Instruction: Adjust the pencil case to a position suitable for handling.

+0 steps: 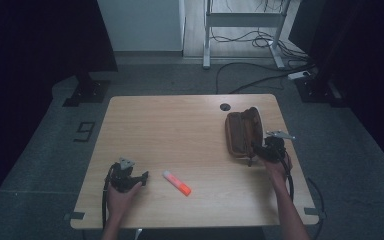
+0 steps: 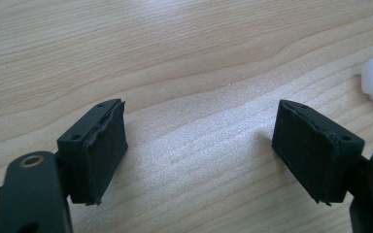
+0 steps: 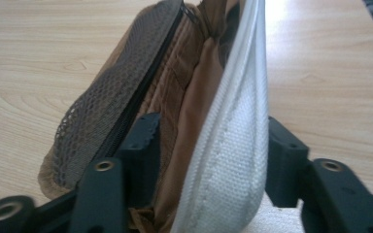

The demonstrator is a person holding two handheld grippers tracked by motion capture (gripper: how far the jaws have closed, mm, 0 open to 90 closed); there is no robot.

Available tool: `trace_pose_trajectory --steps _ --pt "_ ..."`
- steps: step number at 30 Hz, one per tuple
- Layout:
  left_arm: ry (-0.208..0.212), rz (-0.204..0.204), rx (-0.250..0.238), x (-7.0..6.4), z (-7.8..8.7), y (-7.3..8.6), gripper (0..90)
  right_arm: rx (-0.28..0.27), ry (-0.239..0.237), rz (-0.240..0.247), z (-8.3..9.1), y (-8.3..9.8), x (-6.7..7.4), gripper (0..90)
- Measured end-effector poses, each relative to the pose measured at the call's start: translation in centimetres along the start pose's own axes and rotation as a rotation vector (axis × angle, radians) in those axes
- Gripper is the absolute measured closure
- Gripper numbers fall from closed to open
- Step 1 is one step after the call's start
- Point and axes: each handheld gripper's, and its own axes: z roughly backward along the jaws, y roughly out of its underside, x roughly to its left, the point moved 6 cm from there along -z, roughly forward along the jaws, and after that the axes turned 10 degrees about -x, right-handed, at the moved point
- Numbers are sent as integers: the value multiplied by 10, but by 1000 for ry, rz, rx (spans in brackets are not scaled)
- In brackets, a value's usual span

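Two black jaws of the right gripper (image 3: 206, 160) stood on either side of one wall of the brown pencil case (image 3: 141, 97), one jaw inside the open pouch and the other outside it, against the pale outer fabric. We could not tell whether the pads were already pressing on that wall or merely bracketing it. In the high view we saw the right gripper (image 1: 258, 150) at the near end of the pencil case (image 1: 242, 131), which lay close to the right edge of the table (image 1: 180, 125), running from near that gripper towards the far right corner. Our left gripper (image 2: 199, 150) rested unclenched, its jaws wide apart over bare wood, near the front left corner (image 1: 141, 177). A white and orange glue stick (image 1: 176, 182) lay just beside it, towards the middle of the front edge, well apart from the case.
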Motion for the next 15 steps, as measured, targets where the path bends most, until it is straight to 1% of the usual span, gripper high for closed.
trace_pose_trajectory --steps 1,2,3,4,5,6,9,10,11,12,14,15 --pt "0 0 0 0 0 0 198 14 -6 -19 -2 3 -1 533" --pt "0 0 0 0 0 0 198 14 -6 -19 -2 3 -1 533" --pt "0 0 0 0 0 0 198 27 -10 -31 -5 5 -3 578" --pt "0 0 0 0 0 0 198 31 -8 -35 -6 7 -4 598" --pt "0 0 0 0 0 0 198 31 -1 -40 -7 7 -5 620" --pt "0 0 0 0 0 0 198 31 -1 -40 -7 7 -5 620" --pt "0 0 0 0 0 0 198 31 16 -59 -7 8 -10 682" --pt "0 0 0 0 0 0 198 28 26 -69 -7 8 -13 729" --pt "0 0 0 0 0 0 198 28 26 -69 -7 8 -13 729" --pt "0 0 0 0 0 0 198 27 29 -73 -7 8 -14 751" --pt "0 0 0 0 0 0 198 18 42 -80 -7 8 -16 806" --pt "0 0 0 0 0 0 198 0 47 -94 -6 9 -20 828"
